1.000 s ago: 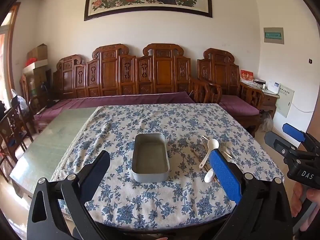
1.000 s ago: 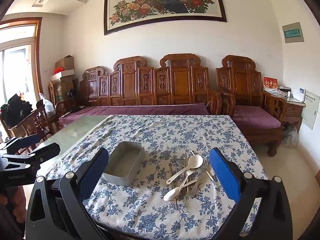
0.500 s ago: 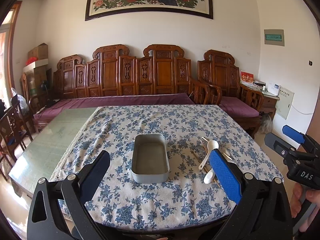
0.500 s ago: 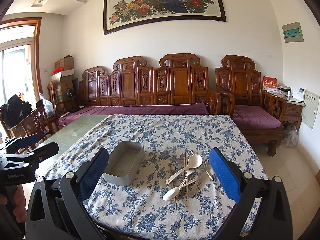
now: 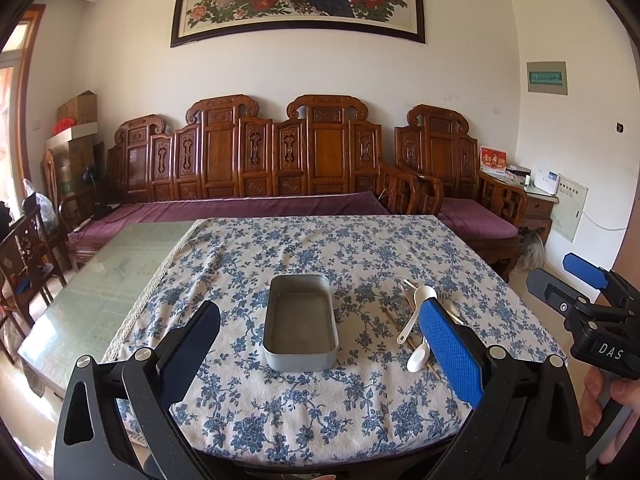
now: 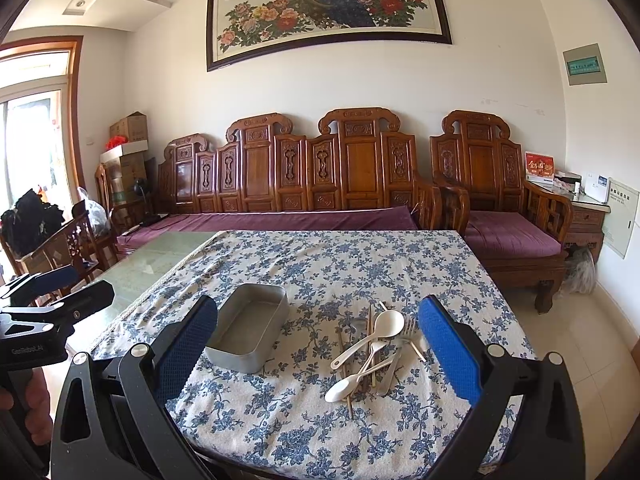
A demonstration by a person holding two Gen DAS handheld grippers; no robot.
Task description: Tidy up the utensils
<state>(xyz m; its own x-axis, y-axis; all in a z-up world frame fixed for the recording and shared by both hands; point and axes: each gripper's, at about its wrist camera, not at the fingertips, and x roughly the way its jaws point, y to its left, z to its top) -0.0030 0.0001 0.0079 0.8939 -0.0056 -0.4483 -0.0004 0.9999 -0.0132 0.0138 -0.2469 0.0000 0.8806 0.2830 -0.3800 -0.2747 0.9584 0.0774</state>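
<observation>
An empty grey metal tin [image 5: 300,322] sits on the blue floral tablecloth; it also shows in the right wrist view [image 6: 249,332]. To its right lies a pile of utensils [image 6: 372,352]: white spoons [image 5: 416,312], a metal fork [image 6: 406,332] and wooden chopsticks [image 6: 370,320]. My left gripper [image 5: 320,356] is open and empty, held above the table's near edge in front of the tin. My right gripper [image 6: 318,350] is open and empty, held near the front edge facing the utensils. Each gripper shows at the edge of the other's view.
The tablecloth [image 5: 312,248] covers the right part of a glass-topped table [image 5: 100,280]. A carved wooden sofa [image 5: 260,168] with purple cushions stands behind it. Wooden chairs [image 5: 24,252] stand at the left. The tiled floor [image 6: 580,344] lies to the right.
Both grippers have drifted only slightly; the views are almost the same. Nothing on the table has moved.
</observation>
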